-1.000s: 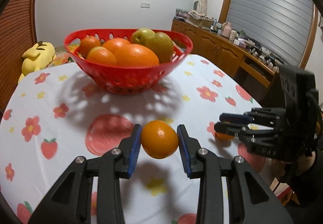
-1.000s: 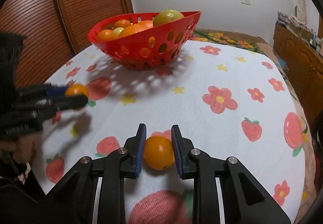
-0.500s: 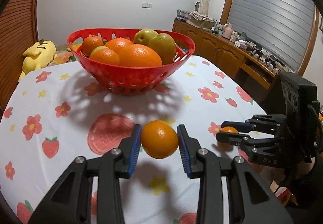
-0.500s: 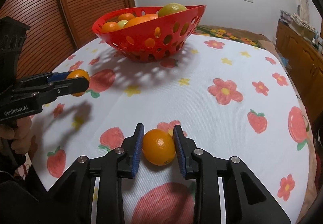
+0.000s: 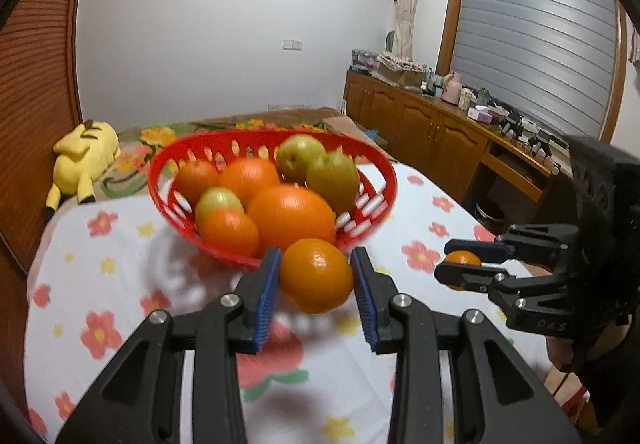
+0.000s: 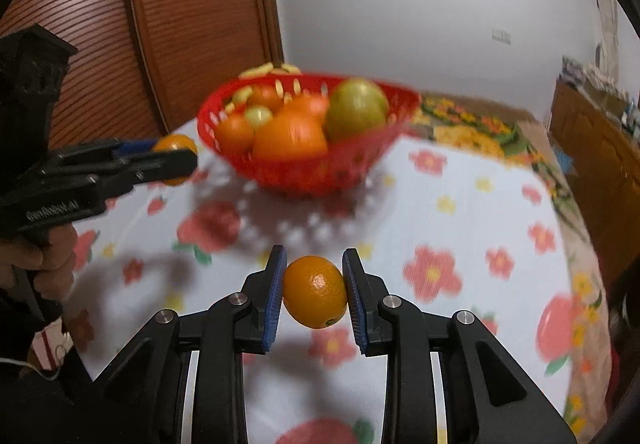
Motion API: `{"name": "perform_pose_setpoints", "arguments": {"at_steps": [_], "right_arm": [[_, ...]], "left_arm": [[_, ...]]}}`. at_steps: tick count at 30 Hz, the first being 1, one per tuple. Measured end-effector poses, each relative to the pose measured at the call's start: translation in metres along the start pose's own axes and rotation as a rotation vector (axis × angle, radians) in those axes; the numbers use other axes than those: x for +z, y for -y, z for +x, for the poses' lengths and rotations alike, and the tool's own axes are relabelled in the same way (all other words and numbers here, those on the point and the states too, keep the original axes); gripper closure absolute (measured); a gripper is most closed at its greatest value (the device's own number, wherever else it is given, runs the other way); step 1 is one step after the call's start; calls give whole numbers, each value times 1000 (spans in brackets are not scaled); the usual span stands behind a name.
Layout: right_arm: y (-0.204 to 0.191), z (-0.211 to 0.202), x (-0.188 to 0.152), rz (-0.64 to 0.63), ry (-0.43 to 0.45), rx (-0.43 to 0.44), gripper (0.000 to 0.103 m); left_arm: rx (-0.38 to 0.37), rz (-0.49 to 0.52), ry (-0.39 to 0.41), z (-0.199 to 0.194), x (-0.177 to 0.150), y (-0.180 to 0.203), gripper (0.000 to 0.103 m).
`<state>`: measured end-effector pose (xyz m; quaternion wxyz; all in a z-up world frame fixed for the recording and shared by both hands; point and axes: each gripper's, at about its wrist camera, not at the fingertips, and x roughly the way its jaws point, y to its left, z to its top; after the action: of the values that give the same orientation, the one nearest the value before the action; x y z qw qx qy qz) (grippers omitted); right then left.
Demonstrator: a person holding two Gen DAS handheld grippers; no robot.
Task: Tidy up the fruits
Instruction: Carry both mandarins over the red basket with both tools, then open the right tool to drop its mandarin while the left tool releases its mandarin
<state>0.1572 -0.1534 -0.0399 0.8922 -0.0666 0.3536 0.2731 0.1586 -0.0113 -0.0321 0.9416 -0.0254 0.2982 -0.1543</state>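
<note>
A red perforated fruit basket (image 5: 168, 160) stands on the flowered tablecloth, holding several oranges and green fruits; it also shows in the right wrist view (image 6: 404, 104). My left gripper (image 5: 316, 276) is shut on an orange (image 5: 316, 274), held above the cloth just in front of the basket. My right gripper (image 6: 314, 290) is shut on another orange (image 6: 315, 291), lifted off the cloth, further from the basket. Each gripper shows in the other's view, the right one (image 5: 460, 262) and the left one (image 6: 176, 160), each with its orange.
The table (image 5: 120, 284) has a white cloth with red flowers and strawberries. A yellow plush toy (image 5: 86, 152) lies behind the table at the left. A wooden sideboard (image 5: 440, 132) with clutter runs along the right wall. A wooden slatted door (image 6: 200, 24) is behind the basket.
Both grippers have risen with their oranges and moved toward the basket. The right orange has left the cloth. I now look down into the basket from above.
</note>
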Motion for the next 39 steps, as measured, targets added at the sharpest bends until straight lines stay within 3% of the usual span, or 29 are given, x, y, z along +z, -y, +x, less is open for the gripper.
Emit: {"name": "perform_pose_setpoints", "arguments": {"at_steps": [9, 16, 24, 39], "right_arm": [[-1, 5, 54, -29, 78, 6, 75], [0, 27, 74, -28, 63, 9, 75], [6, 48, 80, 11, 28, 16, 71], [13, 33, 71, 38, 49, 14, 69]], "left_arm": [[43, 22, -10, 16, 19, -14, 69], [60, 12, -24, 25, 25, -25, 69], [78, -3, -25, 30, 37, -35, 69], [134, -61, -80, 61, 52, -76, 69]]}}
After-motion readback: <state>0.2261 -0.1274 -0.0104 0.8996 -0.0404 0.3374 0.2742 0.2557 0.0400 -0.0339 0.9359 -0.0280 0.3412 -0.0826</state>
